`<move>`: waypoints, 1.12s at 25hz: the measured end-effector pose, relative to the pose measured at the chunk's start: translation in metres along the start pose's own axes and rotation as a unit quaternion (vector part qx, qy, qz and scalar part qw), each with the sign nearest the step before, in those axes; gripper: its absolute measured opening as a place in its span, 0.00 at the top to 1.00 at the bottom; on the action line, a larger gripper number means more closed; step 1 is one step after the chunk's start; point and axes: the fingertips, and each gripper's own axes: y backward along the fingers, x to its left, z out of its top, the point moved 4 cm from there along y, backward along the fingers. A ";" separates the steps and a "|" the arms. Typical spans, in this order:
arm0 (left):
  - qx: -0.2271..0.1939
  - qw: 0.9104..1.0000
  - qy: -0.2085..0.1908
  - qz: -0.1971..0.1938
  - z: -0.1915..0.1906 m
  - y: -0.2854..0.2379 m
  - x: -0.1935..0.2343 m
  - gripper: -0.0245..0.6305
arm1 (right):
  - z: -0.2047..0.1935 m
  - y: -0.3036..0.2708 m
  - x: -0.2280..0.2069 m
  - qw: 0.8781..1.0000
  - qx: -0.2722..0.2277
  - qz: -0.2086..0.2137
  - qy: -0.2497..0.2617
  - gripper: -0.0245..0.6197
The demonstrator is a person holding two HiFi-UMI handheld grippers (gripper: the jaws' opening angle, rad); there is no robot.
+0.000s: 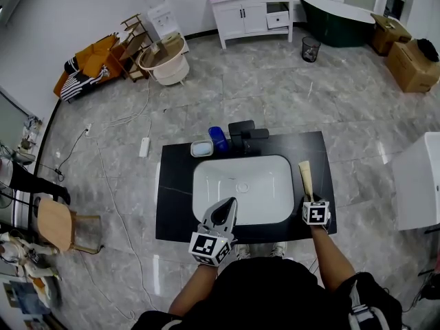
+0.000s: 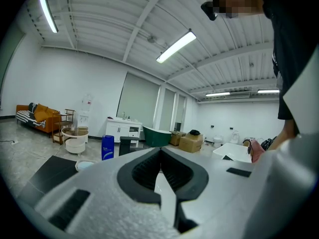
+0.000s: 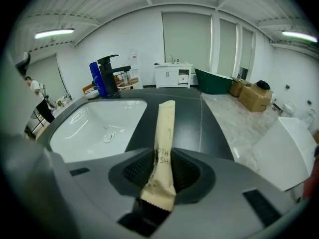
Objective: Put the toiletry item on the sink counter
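A tan paper-wrapped toothbrush packet (image 1: 305, 179) lies lengthwise on the black sink counter (image 1: 175, 205), to the right of the white basin (image 1: 242, 184). My right gripper (image 1: 309, 198) sits at the packet's near end. In the right gripper view the packet (image 3: 164, 133) runs out between the jaws of the right gripper (image 3: 162, 154), which stand apart from it on both sides, so it is open. My left gripper (image 1: 225, 209) hovers over the basin's front left edge. Its tips meet in the left gripper view (image 2: 160, 151), with nothing held.
A black faucet (image 1: 242, 135), a blue bottle (image 1: 218, 139) and a small white dish (image 1: 201, 148) stand along the counter's back edge. A white box (image 1: 419, 184) is close on the right. A wooden chair (image 1: 58, 225) stands to the left; a white vanity (image 1: 253, 12) is far behind.
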 end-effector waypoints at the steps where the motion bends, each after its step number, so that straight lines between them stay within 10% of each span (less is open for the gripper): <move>1: 0.000 1.000 0.000 0.000 0.000 0.000 -0.001 0.95 | 0.001 0.000 0.001 1.000 0.002 -0.001 0.005 0.78; 17: -0.009 1.000 0.000 -0.017 0.009 0.003 -0.008 0.95 | 0.050 0.056 0.017 0.996 -0.089 0.022 0.014 0.60; 28: -0.026 0.999 -0.011 -0.024 0.025 0.002 -0.003 0.95 | 0.161 0.167 0.077 0.956 -0.277 0.083 0.055 0.64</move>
